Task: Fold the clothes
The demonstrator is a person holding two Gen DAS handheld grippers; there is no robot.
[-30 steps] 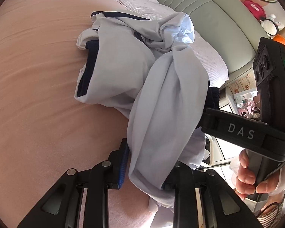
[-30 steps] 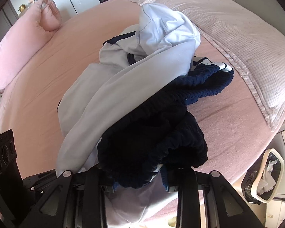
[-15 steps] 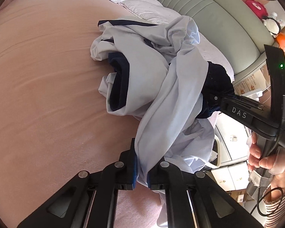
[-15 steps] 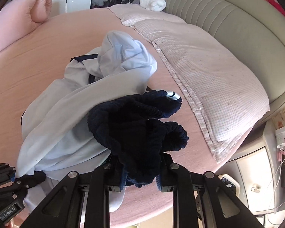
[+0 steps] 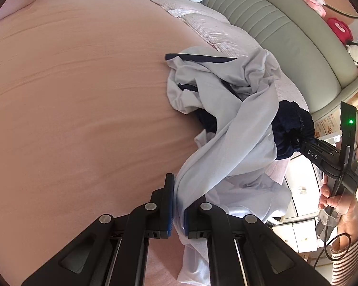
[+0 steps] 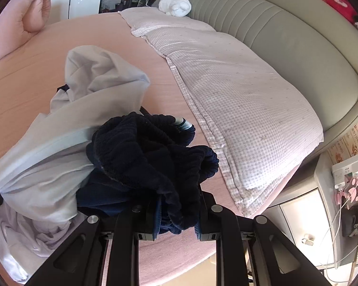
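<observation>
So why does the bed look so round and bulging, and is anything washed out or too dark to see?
Left wrist view: the fisheye lens bows the pink bed and blacks out the corners; the cabinets at right are washed out. Right wrist view: same bulge; the dark navy garment loses detail in shadow, and the checked pillow stays sharp.

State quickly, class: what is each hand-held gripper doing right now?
Left hand-held gripper: closed on the light grey garment.
Right hand-held gripper: closed on the navy ribbed waistband.

Left claw (image 5: pixel 177 205) clamped tight, right claw (image 6: pixel 176 214) pinched narrow, both angled downward, side by side
</observation>
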